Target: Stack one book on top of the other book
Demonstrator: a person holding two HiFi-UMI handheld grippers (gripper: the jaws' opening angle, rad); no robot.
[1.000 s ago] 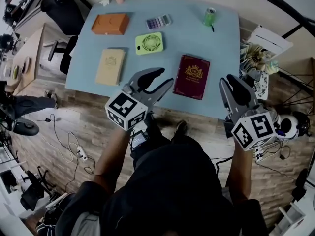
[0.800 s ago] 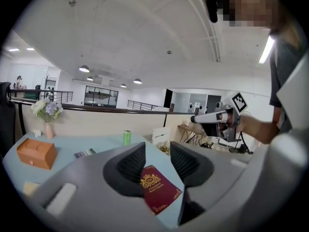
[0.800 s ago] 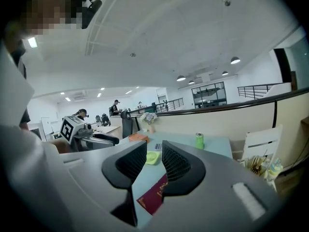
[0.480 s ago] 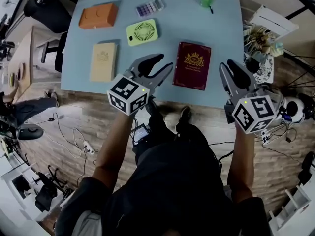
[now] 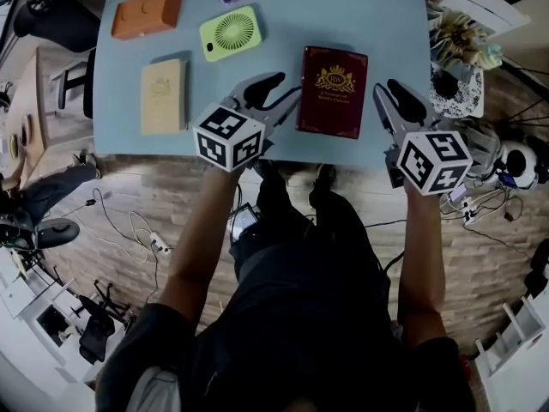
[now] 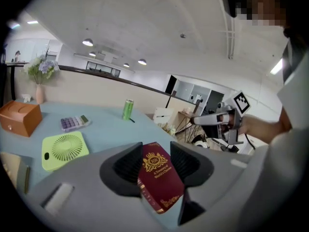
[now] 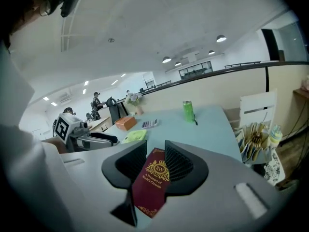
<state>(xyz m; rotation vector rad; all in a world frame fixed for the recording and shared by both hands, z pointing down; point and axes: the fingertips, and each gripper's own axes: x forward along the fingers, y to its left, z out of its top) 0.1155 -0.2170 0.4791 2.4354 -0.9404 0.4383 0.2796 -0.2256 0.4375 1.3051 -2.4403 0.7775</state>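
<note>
Your left gripper (image 5: 280, 93), right gripper (image 5: 390, 95): jaws apart, empty, flanking maroon book (image 5: 332, 91). Pinch its near edge squarely, then lift toward tan book (image 5: 163, 95).

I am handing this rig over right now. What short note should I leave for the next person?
Left gripper open, empty, just left of the maroon hardcover book with gold crest.
Right gripper open, empty, just right of it.
The tan book lies flat further left on the light-blue table, apart.
Done: nothing stacked.
Left: lift one book onto the other.
</note>
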